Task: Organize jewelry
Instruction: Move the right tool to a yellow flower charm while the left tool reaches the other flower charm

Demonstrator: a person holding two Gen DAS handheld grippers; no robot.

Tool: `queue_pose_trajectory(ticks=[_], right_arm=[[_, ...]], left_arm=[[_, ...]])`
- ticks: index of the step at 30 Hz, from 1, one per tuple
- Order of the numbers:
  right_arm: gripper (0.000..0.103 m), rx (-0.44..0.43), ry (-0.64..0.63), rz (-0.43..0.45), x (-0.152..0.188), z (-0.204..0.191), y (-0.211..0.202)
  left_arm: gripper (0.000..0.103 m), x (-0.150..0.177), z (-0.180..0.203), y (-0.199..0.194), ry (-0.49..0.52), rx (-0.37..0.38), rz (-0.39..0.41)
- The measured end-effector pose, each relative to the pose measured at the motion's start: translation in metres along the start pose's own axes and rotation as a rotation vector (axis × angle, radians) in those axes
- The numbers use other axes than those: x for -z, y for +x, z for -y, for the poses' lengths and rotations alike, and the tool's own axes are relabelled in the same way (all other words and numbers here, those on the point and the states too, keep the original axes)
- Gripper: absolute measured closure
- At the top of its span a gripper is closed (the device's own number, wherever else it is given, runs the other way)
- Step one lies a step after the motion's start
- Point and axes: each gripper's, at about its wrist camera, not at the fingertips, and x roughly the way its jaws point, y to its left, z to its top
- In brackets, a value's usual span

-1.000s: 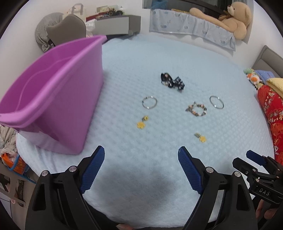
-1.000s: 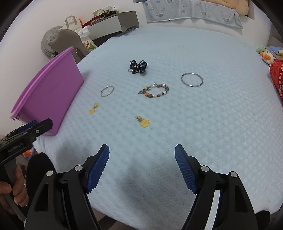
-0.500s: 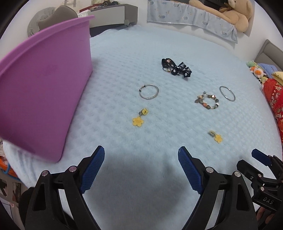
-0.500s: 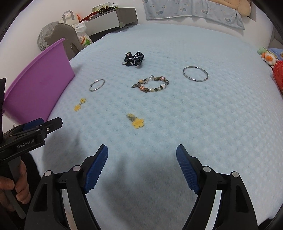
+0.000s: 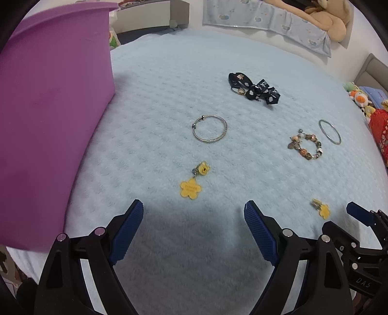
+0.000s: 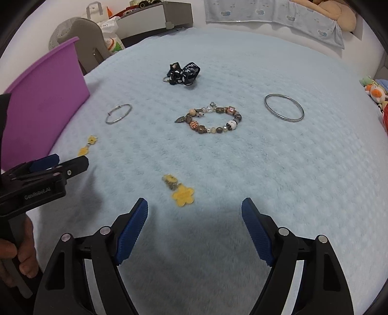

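Note:
Jewelry lies on a light blue blanket (image 5: 169, 84). My left gripper (image 5: 194, 208) is open and empty, just short of a yellow flower earring (image 5: 191, 186). Beyond it lie a thin silver bangle (image 5: 209, 129), a black bow clip (image 5: 253, 89), a beaded bracelet (image 5: 306, 146) and a plain silver bangle (image 5: 329, 132). My right gripper (image 6: 194, 206) is open and empty, just short of a second yellow flower earring (image 6: 181, 192). In the right wrist view the beaded bracelet (image 6: 211, 120), the plain bangle (image 6: 283, 107), the thin bangle (image 6: 118, 113), the bow clip (image 6: 184, 74) and the first earring (image 6: 87, 146) show.
A purple plastic bin (image 5: 48, 116) stands at the bed's left edge, close to my left gripper; it also shows in the right wrist view (image 6: 41, 104). A teddy bear (image 5: 327, 14) and a pillow lie at the far end. Plush toys (image 5: 359, 94) sit at the right.
Both grippers have moved forward and lower toward the blanket. The yellow earrings now lie close in front of the fingertips. Both stay open.

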Motion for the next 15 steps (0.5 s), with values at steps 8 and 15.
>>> queue_pose_trajectory(ticks=[8,15], right_arm=[[0.027,0.015,-0.015,0.018,-0.005,-0.003,0.013],[0.027,0.032,-0.030,0.035,-0.005,-0.004,0.022]], left_arm=[[0.020,-0.010,-0.004,0.017,-0.024,-0.003,-0.001],[0.016,-0.015,-0.003,0.031,-0.020,-0.012,0.002]])
